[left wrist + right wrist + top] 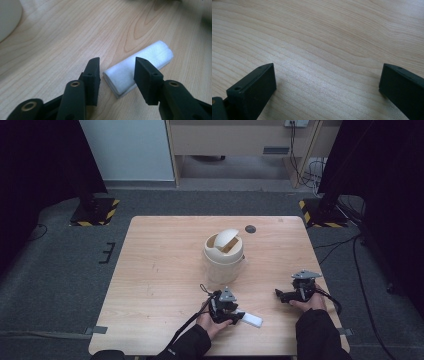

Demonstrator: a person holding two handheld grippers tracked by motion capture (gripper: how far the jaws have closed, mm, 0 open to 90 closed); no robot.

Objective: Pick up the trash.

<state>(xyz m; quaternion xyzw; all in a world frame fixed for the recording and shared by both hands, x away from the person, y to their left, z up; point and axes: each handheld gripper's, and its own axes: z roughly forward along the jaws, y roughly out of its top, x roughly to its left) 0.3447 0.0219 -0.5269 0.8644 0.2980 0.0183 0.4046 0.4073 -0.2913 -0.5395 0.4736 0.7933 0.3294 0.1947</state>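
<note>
Between the narrowed, not yet touching jaws of the left gripper (pixel 117 75), a white folded cloth (pixel 140 66); right gripper (pixel 327 82) wide.

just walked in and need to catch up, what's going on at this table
A person sits at a wooden table with a hand-held gripper in each hand. The left hand-held gripper is low over a white folded pad near the front edge, its jaws either side of one end with a small gap on the near side. The right hand-held gripper rests wide open over bare wood. A cream swing-lid bin stands mid-table.
</note>
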